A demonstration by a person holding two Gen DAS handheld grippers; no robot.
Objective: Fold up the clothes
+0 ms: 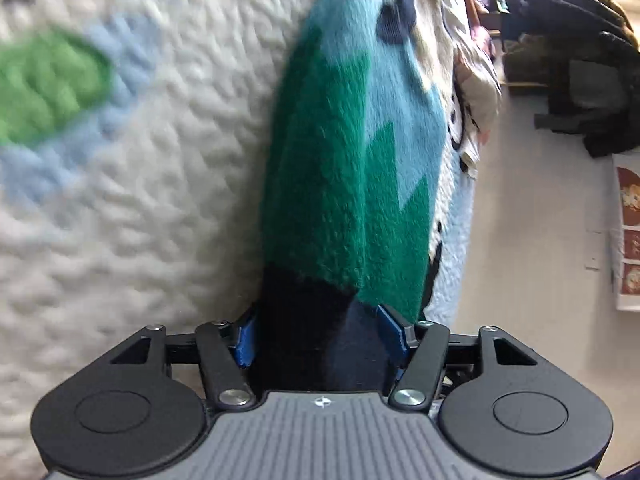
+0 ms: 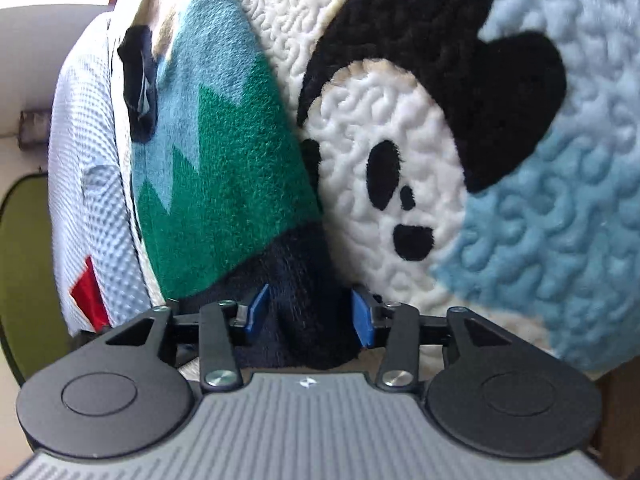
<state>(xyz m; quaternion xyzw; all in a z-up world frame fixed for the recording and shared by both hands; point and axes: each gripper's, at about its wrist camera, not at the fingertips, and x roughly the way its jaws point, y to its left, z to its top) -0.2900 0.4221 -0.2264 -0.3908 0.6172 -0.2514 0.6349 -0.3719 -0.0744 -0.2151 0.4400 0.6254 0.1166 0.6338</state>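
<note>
Left wrist view: left gripper [image 1: 326, 336], jaws apart around the dark cuff of a green-and-blue fleece garment [image 1: 344, 168] running lengthwise straight ahead on the panda blanket [image 1: 140, 200]. Right wrist view: right gripper [image 2: 310, 316], jaws apart, right pad clear of the cuff; the garment [image 2: 224, 168] extends ahead-left.

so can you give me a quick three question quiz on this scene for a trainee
1. Which figure is on the blanket beside the fleece garment? A panda face, B cat, C car
2. True or false: the garment's navy band lies between the left gripper's fingers.
3. Fill in: right above the navy band, the fleece is ____.

Key: 1 A, the panda face; 2 true; 3 green
</note>
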